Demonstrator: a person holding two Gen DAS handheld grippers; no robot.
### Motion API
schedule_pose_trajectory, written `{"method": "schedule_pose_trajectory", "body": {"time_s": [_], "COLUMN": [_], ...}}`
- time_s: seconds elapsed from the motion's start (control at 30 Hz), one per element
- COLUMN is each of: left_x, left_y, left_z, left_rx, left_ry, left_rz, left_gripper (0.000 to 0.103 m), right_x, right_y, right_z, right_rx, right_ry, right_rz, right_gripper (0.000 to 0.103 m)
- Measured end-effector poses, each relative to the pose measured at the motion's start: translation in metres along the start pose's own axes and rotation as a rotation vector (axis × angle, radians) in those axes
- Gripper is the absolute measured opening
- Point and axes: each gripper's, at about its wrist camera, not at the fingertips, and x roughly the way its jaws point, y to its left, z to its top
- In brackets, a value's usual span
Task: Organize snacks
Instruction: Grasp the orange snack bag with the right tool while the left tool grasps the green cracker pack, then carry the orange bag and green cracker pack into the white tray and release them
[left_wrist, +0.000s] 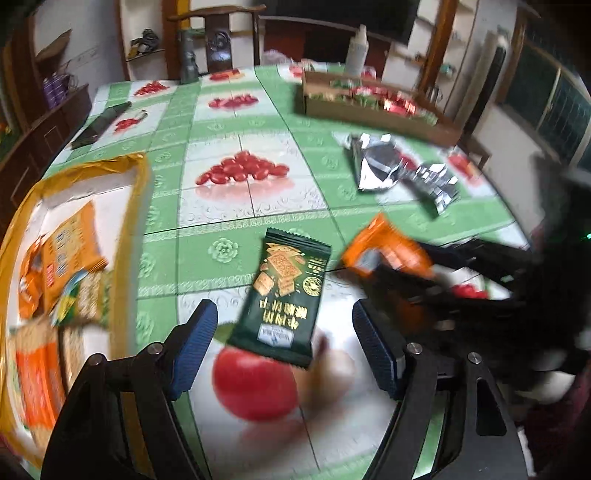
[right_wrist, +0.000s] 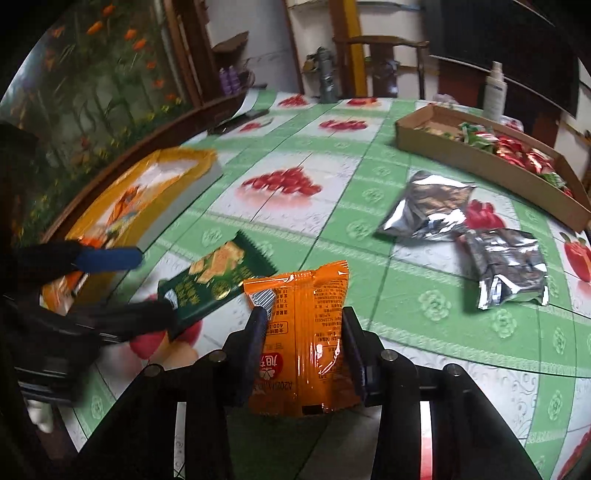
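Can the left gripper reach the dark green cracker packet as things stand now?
Probably yes. The left gripper is open and the dark green cracker packet lies flat on the table between its fingers, with nothing over it. The orange packet in the right gripper lies beside it.

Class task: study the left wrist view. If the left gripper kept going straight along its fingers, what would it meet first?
Most likely the green packet, lying on the tablecloth between and just ahead of the left gripper's open fingers. Depth is blurred, so the cloth beneath could come at almost the same time.
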Motion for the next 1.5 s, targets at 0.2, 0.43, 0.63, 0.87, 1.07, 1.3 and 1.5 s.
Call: {"method": "schedule_pose_trajectory", "body": {"time_s": [0.2,0.43,0.63,0.87,1.07,1.3,1.5], "left_x": [0.023,0.019,0.002,0.006,0.033,0.025,0.0], "left_y": [-0.006,-0.002,0.004,-0.006,-0.036,-0.039,-0.018], "left_z": [0.004,0.004,-0.005,-0.003,0.006,0.001,-0.014], "left_rx": [0.06,0.005,-0.034,-0.049,0.094,0.113,0.025], "left_ry": [0.014,-0.023,-0.048,-0.03,0.006,-0.027,-0.07], "left_rz": [-0.035,-0.062,-0.088,-0.118,-0.007,-0.025,-0.071], "left_gripper": [0.047,0.037,0.022,0.059,0.074,0.042,0.042], "right_x": [-0.001,0.001,0.003,0.004,0.001,-0.001,-0.003], "right_y": [-0.015,-0.016,-0.016,-0.02,-0.033,-0.04,-0.04], "right_z": [0.003,0.002,0.001,0.001,0.001,0.001,0.001], "right_rx": [0.064,0.074,0.084,0.111,0.168,0.191,0.192], "right_ry": [-0.006,-0.001,0.001,-0.001,-0.018,-0.028,-0.036], "right_rz": [0.028,0.029,0.023,0.018,-0.002,0.0,-0.004], "right_gripper": [0.042,0.042,0.042,0.042,0.042,0.041,0.041]}}
